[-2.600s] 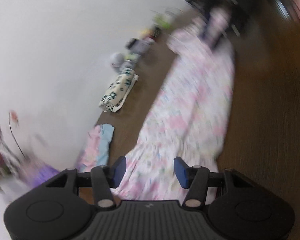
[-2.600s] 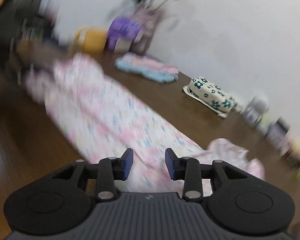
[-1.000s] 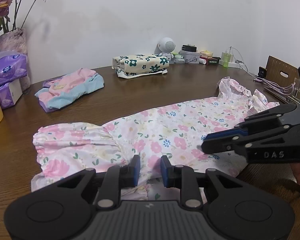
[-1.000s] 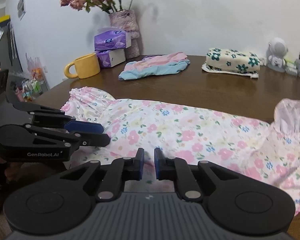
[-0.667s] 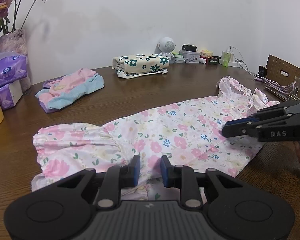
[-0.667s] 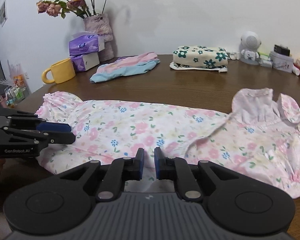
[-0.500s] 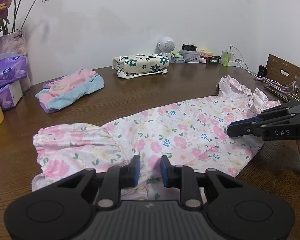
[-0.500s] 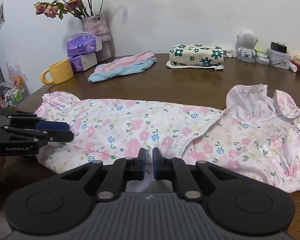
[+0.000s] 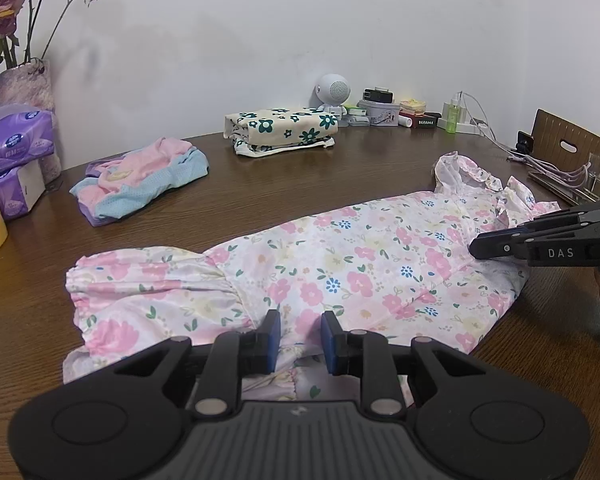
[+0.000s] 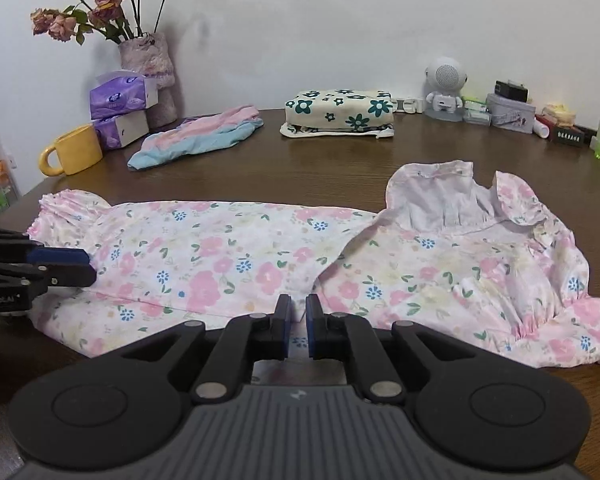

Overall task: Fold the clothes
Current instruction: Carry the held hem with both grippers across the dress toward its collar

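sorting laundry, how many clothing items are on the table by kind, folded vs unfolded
Unfolded: 1, the floral dress, spread flat.
Folded: 2, the cream garment with green flowers and the pink and blue garment.
Total: 3 on the wooden table.

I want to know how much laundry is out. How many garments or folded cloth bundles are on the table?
3. The floral dress is spread across the near side; a pink-and-blue garment lies at back left near the yellow mug; a folded flower-print bundle sits at back centre. Others may be outside the views.
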